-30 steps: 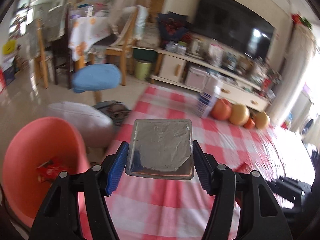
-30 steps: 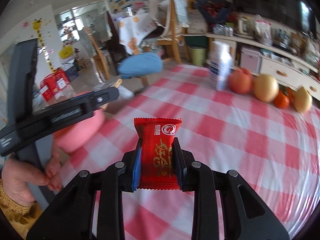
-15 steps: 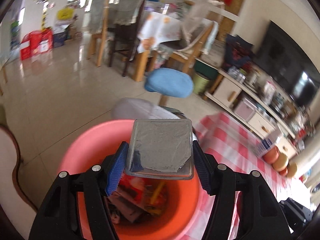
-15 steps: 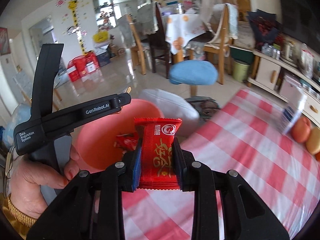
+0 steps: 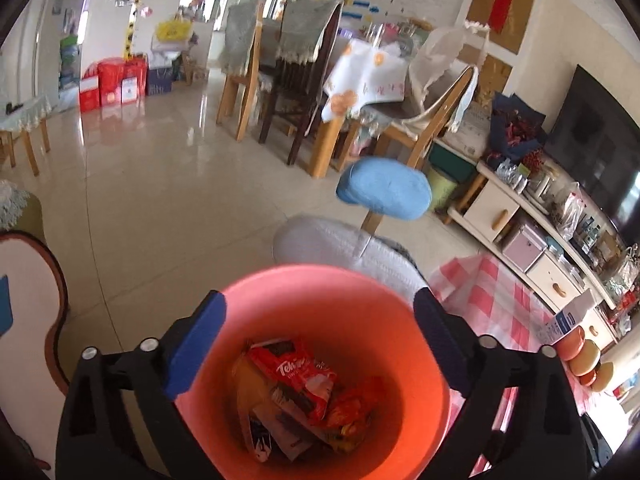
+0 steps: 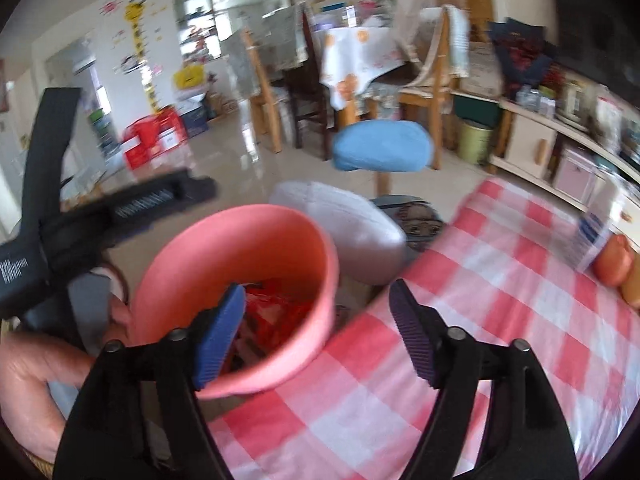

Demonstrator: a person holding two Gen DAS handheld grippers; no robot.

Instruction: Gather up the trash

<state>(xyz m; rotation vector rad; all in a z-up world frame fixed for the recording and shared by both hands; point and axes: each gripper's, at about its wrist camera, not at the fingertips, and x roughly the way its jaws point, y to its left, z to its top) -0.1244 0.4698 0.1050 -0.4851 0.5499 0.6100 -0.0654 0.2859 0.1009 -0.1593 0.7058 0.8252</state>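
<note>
Trash [image 5: 298, 394] lies heaped in the bottom of a pink bin [image 5: 320, 292]: a red snack wrapper with white lettering on top, an orange-red crumpled wrapper to its right, and darker packets underneath that are too jumbled to tell apart. The bin stands on the floor just off the near left corner of the worktop [image 6: 500, 320], which wears a red and white checked cloth.

The left tongs [image 5: 318, 344] hang right over the mouth of the bin, spread wide apart with nothing between them, the blue pad [image 5: 196, 344] over the bin's left rim and the dark one over its right rim. From the right wrist view the left tool's black body shows at the left, with a hand [image 6: 36, 388] wrapped around its handle.

The right tongs [image 6: 316, 334] are also apart and empty, the blue pad over the bin's opening and the other over the checked cloth at the worktop's edge.

Just behind the bin sits a white cushioned stool [image 5: 344, 252], and past that a blue stool [image 5: 384, 194] on a wooden leg. At the far right edge of the worktop stand a blue and white carton [image 5: 570, 316] and a row of round fruit [image 5: 584, 358].
</note>
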